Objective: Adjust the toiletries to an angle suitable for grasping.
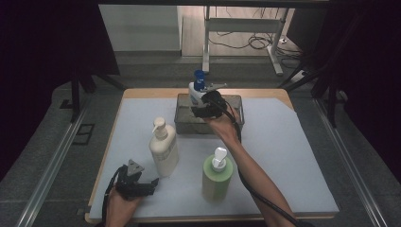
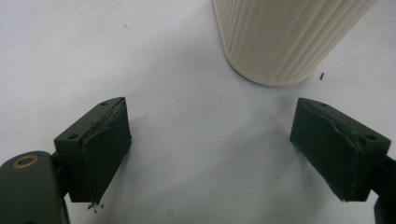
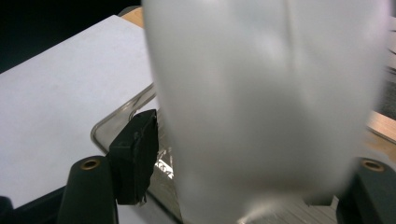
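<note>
The right tongs (image 1: 202, 105) reach over the clear tray (image 1: 182, 124) near the far edge of the tabletop (image 1: 283, 156), with a white bottle (image 3: 261, 116) capped by a blue spray head (image 1: 200, 77) standing between the jaws. In the right gripper view the bottle's pale body is close and blurred, and the one pad (image 3: 135, 154) in sight stands just beside its wall; whether it presses there I cannot tell, so the grip may be slackening. The bottle's foot is over the tray floor, which suggests it is being set down there rather than carried.

The left tongs (image 1: 142, 183) rest low near the near left corner, jaws wide apart with nothing between them. In the left gripper view they point at the foot of the ribbed cream pump bottle (image 2: 285, 37), which stands upright just ahead and apart from both pads. That reads as waiting, perhaps lined up for the next pick.

A green pump bottle (image 1: 217, 177) with a white head stands upright towards the near edge, about midway along it, well apart from the tray and under the right forearm (image 1: 255, 175). Both pump bottles seem queued outside the tray.

The tabletop is covered by a pale sheet with a wooden rim showing at the edges. Around it are grey floor, metal rails either side, dark curtains, and beyond the far edge a white frame with loose cables on the floor.
</note>
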